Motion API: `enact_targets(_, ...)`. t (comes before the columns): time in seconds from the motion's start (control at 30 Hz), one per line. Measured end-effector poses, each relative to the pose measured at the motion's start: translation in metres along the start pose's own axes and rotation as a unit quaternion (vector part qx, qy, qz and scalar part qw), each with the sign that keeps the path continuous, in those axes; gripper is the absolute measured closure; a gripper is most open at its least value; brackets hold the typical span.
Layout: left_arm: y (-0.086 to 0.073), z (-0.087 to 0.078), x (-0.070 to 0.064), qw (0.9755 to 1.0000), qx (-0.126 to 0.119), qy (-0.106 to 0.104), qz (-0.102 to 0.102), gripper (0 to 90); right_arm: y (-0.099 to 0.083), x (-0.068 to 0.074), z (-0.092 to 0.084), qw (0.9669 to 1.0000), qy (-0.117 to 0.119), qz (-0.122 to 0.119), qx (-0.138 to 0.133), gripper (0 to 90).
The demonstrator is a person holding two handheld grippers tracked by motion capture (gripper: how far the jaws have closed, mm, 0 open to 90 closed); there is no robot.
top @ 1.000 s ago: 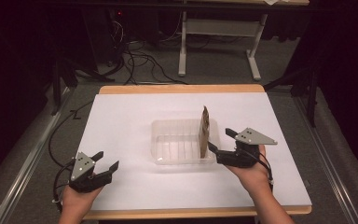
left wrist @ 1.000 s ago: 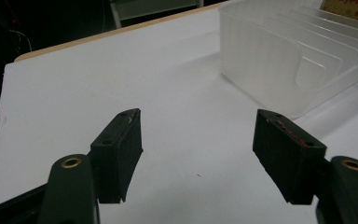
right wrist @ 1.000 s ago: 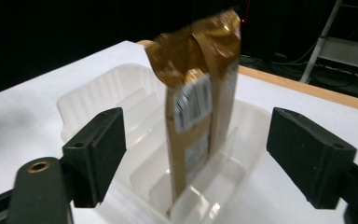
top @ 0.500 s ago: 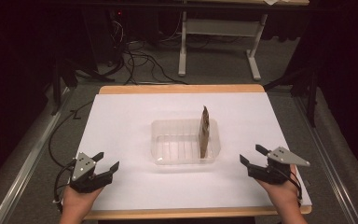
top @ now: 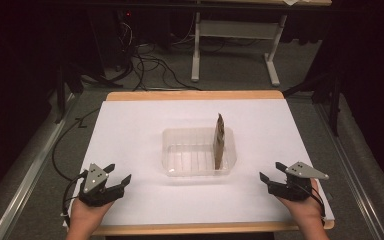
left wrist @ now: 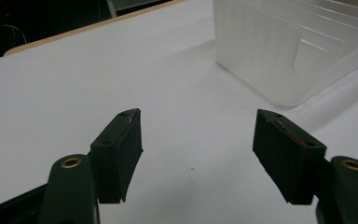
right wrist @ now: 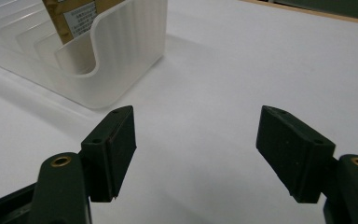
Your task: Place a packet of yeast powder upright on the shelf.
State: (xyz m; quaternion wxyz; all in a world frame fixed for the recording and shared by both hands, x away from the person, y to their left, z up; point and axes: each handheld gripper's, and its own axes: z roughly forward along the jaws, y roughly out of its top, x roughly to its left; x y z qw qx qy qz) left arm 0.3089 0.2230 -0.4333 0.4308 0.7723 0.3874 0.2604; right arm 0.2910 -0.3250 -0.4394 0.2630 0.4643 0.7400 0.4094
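- The left gripper (top: 111, 180), a black two-jaw tool held in a person's left hand (top: 86, 217), rests near the front left corner of the table with its jaws spread wide and nothing between them.
- The right gripper (top: 272, 172), a matching black tool with a grey three-cornered plate on top, held in the person's right hand (top: 306, 214), sits near the front right corner, jaws also spread wide and empty.
- Ahead of both grippers and between them, well apart from each, stands a clear ribbed plastic tray (top: 177, 162), rectangular with rounded corners.
- In the left gripper view, the tray's near wall (left wrist: 261, 51) lies ahead and to the right of the jaws.
- In the right gripper view, the tray's scooped end wall (right wrist: 121, 51) lies ahead and to the left of the jaws.
- A flat brown cardboard packet (top: 219, 142) stands upright on its edge in the tray's end nearer the right gripper, leaning close to that end wall; a white printed label (right wrist: 80, 16) shows on its face.
- Everything rests on a white sheet covering the wooden-edged table (top: 145, 125).
- Judgement: the packet looks placed, and both grippers appear parked clear of it. If more handling is needed, the right gripper is better placed; it should come in from above, pinch the packet's thin top edge, and avoid nudging the light tray.
- Count: two grippers, two hands, one tray, one packet.
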Motion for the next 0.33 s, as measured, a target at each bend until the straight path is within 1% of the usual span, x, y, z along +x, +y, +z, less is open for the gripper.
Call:
enact_targets(0.13,0.0003,-0.0004,0.0003,1.0000,-0.001,0.000,0.001,33.2,-0.0008,-0.0040,-0.0024,0.9999,-0.003,0.013,-0.004,28.8)
enact_targets(0.3,0.0001,-0.0014,0.0008,1.0000,-0.004,0.001,0.000,33.2,-0.0024,-0.0092,-0.0023,0.9994,-0.007,0.033,-0.001,29.1)
enact_targets(0.33,0.0002,-0.0019,0.0010,1.0000,-0.003,0.001,-0.001,33.2,-0.0025,-0.0097,-0.0020,0.9994,-0.008,0.033,-0.002,29.1)
